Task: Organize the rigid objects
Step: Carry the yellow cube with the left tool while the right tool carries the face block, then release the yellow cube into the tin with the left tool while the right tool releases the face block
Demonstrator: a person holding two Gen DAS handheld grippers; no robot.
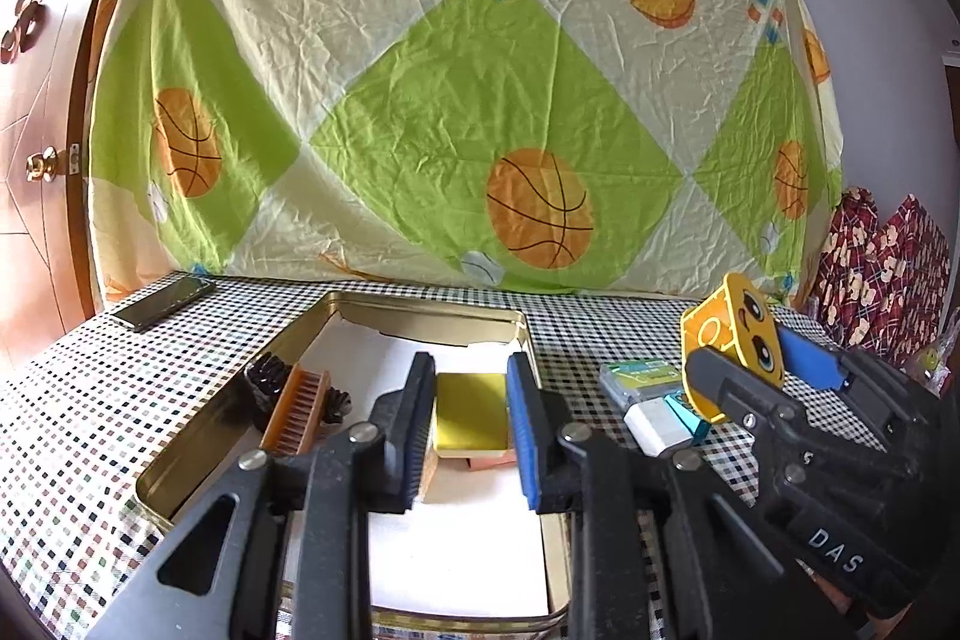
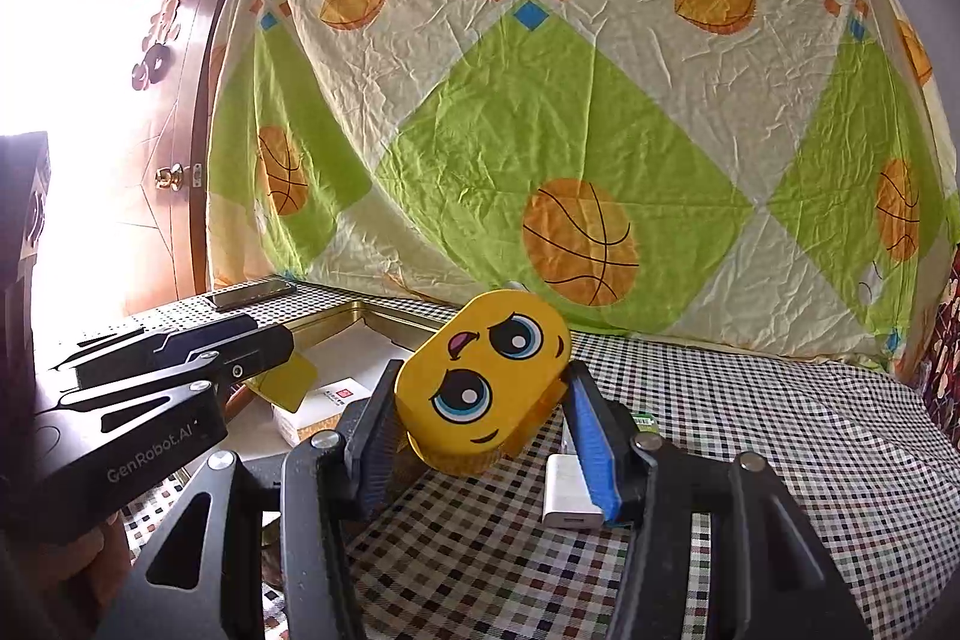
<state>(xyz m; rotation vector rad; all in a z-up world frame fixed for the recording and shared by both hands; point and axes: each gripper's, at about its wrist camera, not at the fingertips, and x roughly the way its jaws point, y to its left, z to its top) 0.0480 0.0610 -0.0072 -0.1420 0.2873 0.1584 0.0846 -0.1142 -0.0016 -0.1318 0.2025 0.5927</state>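
Glossy yellow oval box (image 2: 483, 382) between ribbed right hand-held gripper (image 2: 480, 430) pads.

White raised letters "DAS" sit on the black plastic right gripper (image 1: 774, 370); the grey print "GenRobot.AI" runs along the black plastic left gripper (image 2: 282, 364). Small box labels stay unreadable.

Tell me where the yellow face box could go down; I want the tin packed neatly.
Free: the tin's white floor behind the gold box, and its near end below the left gripper. Crowded: the brush along the left wall; erasers outside, right.
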